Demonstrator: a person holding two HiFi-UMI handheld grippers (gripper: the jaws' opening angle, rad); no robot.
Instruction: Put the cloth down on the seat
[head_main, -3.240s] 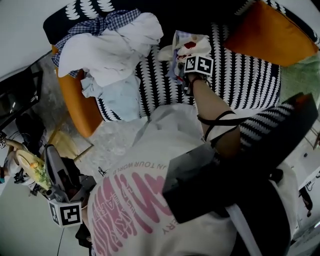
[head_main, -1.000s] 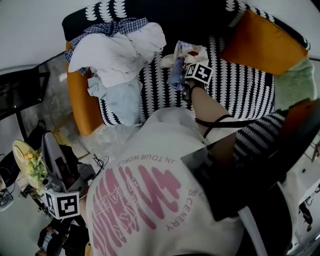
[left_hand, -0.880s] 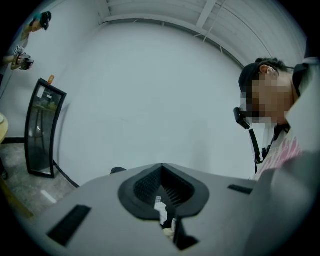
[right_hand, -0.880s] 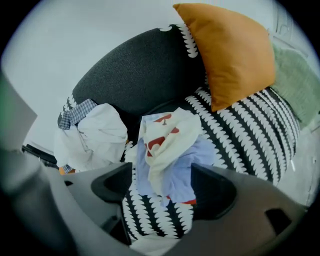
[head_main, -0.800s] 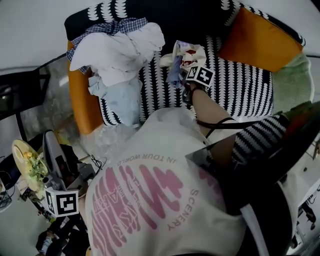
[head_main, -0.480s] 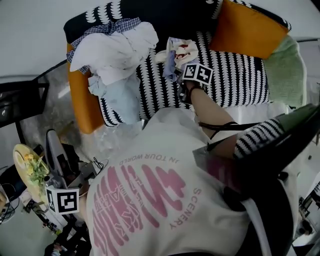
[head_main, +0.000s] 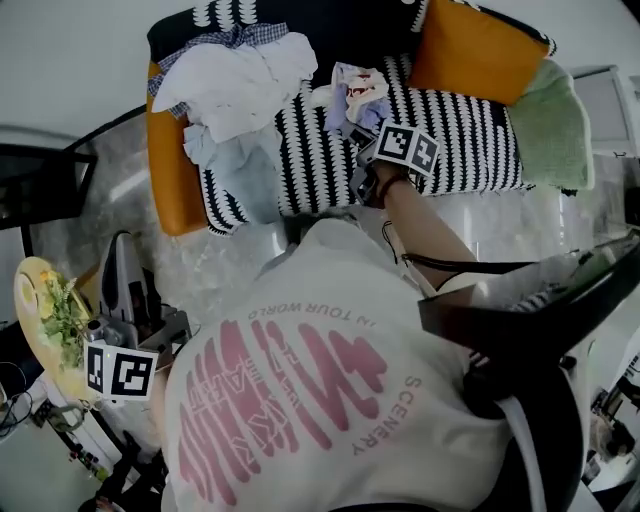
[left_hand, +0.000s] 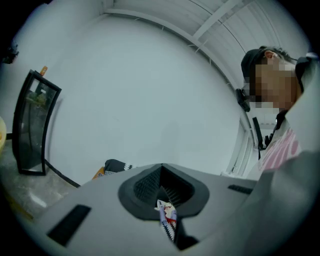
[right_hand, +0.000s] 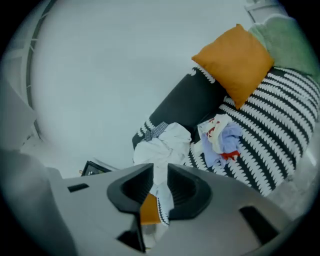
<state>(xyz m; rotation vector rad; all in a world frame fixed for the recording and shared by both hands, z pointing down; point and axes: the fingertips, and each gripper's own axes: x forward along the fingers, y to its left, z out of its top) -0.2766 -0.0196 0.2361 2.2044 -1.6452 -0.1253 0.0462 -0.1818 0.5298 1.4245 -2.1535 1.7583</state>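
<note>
The cloth (head_main: 355, 95), a small crumpled piece in white, pale blue and red, lies on the black-and-white striped seat (head_main: 460, 150) of a sofa. In the right gripper view the cloth (right_hand: 220, 137) rests well ahead of the jaws. My right gripper (head_main: 360, 155) hovers near the seat's front edge, a little short of the cloth. Its jaws (right_hand: 160, 172) are closing, with a narrow gap and nothing between them. My left gripper (head_main: 120, 265) is held low at the left, away from the sofa. Its jaws (left_hand: 162, 175) are together and hold nothing.
A pile of white and checked clothes (head_main: 235, 70) fills the seat's left end beside an orange armrest (head_main: 170, 170). An orange cushion (head_main: 470, 50) and a green one (head_main: 548, 125) lie at the right. A plate with flowers (head_main: 45, 320) stands near the left gripper.
My right gripper has drawn back from the cloth toward the seat's front edge, and the cloth stays on the seat. The left gripper has barely moved.
</note>
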